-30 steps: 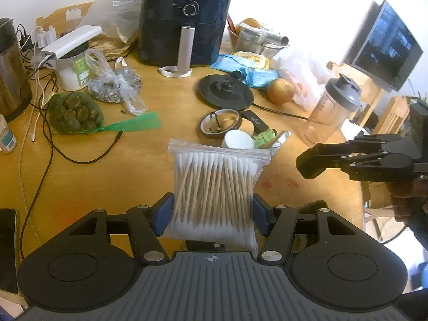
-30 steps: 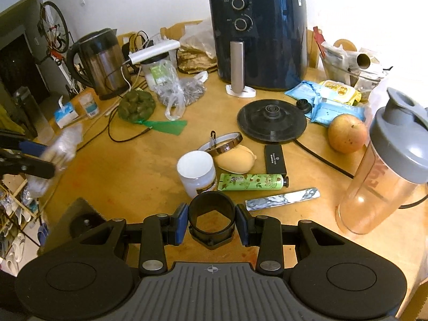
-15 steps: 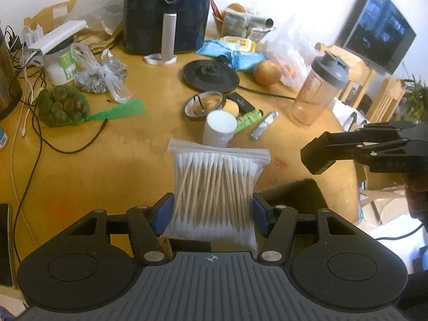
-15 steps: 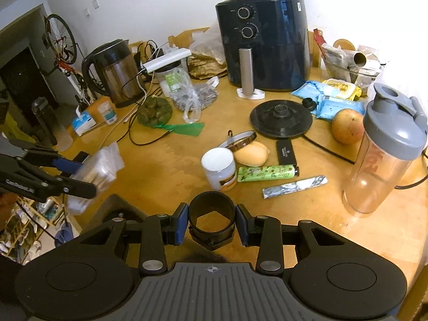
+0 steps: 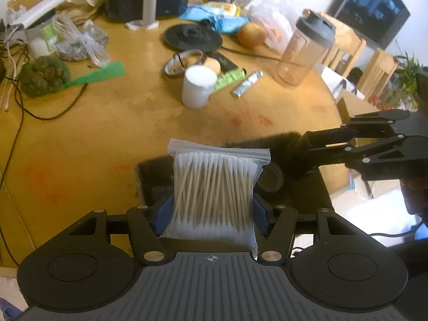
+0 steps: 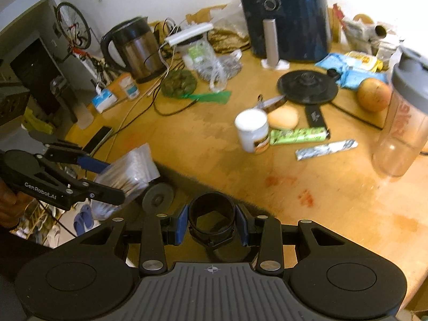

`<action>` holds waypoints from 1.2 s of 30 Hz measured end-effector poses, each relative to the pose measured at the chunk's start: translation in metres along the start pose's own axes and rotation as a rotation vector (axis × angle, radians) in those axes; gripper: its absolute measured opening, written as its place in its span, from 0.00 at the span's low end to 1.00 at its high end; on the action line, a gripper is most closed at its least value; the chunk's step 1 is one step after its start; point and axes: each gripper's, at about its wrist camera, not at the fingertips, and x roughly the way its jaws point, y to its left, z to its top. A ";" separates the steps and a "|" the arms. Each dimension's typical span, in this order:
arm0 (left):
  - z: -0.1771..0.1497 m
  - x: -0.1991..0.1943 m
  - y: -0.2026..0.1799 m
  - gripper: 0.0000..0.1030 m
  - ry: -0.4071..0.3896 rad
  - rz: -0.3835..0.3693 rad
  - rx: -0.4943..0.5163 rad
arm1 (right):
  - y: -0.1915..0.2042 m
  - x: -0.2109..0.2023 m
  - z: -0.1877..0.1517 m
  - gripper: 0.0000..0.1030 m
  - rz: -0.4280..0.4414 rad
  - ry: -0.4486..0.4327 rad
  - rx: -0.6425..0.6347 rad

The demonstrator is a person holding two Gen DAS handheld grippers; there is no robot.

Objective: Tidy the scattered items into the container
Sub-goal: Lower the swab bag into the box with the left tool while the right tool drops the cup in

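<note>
Two items are in transit. Left wrist view: left claw (image 5: 211,208) pinches a swab bag (image 5: 214,187) over the dark bin (image 5: 152,176), where one round item already lies. Right wrist view: right claw (image 6: 212,223) pinches a black ring (image 6: 212,214) at the bin's edge; jar (image 6: 252,129), tube (image 6: 297,135) and foil stick (image 6: 326,149) remain on the worktop (image 6: 187,139).

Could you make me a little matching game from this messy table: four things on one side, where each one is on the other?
Things:
1. bag of cotton swabs
2. black ring
3. white jar
4. round black disc

Places:
A. lying in the dark felt container
B. clamped in the left tongs
C. standing on the wooden table
D. clamped in the right tongs

Pairs: 1-B, 2-D, 3-C, 4-A
</note>
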 end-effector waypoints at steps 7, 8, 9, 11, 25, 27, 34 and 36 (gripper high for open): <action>-0.007 0.009 -0.004 0.58 0.052 -0.018 0.038 | 0.014 0.009 -0.013 0.39 0.014 0.053 -0.013; -0.008 0.010 -0.005 0.58 0.056 -0.021 0.041 | 0.015 0.009 -0.014 0.39 0.015 0.056 -0.012; -0.008 0.011 -0.005 0.58 0.062 -0.023 0.045 | 0.016 0.010 -0.015 0.39 0.014 0.059 -0.008; -0.010 0.013 -0.005 0.58 0.073 -0.023 0.049 | 0.017 0.011 -0.016 0.39 0.013 0.064 -0.006; -0.009 0.011 -0.005 0.61 0.060 -0.043 0.035 | 0.026 0.000 -0.010 0.96 -0.044 0.029 -0.028; -0.006 0.007 -0.004 0.61 0.042 -0.033 0.025 | 0.027 -0.001 -0.008 1.00 -0.064 0.020 -0.033; 0.000 0.002 0.006 0.61 0.008 0.007 -0.020 | 0.023 0.003 0.001 1.00 -0.153 0.029 -0.051; 0.002 0.001 0.009 0.61 0.004 0.014 -0.030 | 0.021 0.004 0.004 1.00 -0.192 0.028 -0.045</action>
